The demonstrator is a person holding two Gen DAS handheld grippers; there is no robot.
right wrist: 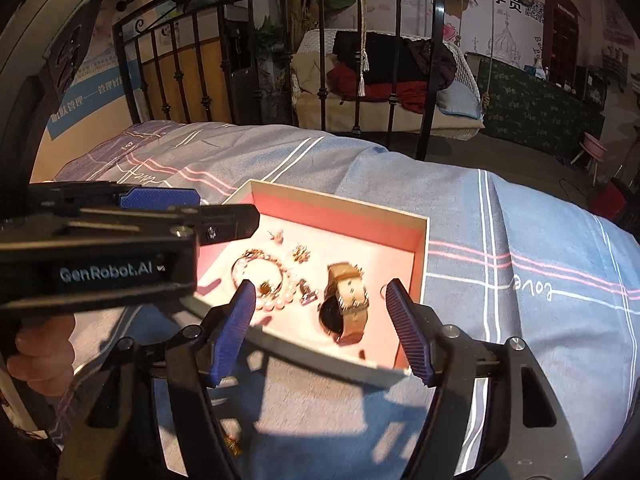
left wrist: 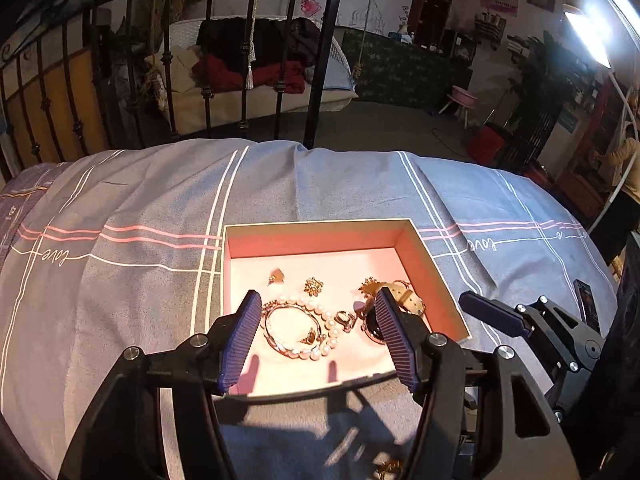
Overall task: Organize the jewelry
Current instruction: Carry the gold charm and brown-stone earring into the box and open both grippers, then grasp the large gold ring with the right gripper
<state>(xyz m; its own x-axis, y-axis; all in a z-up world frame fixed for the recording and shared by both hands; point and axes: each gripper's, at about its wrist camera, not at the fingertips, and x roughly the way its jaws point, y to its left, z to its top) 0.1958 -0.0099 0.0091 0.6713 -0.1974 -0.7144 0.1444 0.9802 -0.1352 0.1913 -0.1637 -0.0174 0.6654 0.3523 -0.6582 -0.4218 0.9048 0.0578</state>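
Both tools, left (left wrist: 316,334) and right (right wrist: 320,330), are wide apart, holding nothing. Go down slowly over the pearls (left wrist: 320,320) ahead in the box (left wrist: 316,226).

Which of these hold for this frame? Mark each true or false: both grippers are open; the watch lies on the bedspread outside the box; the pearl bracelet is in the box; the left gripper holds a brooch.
1. Both the left gripper and the right gripper are open: true.
2. The watch lies outside the box: false, it lies inside.
3. The pearl bracelet is in the box: true.
4. The left gripper holds a brooch: false, its fingers are empty.
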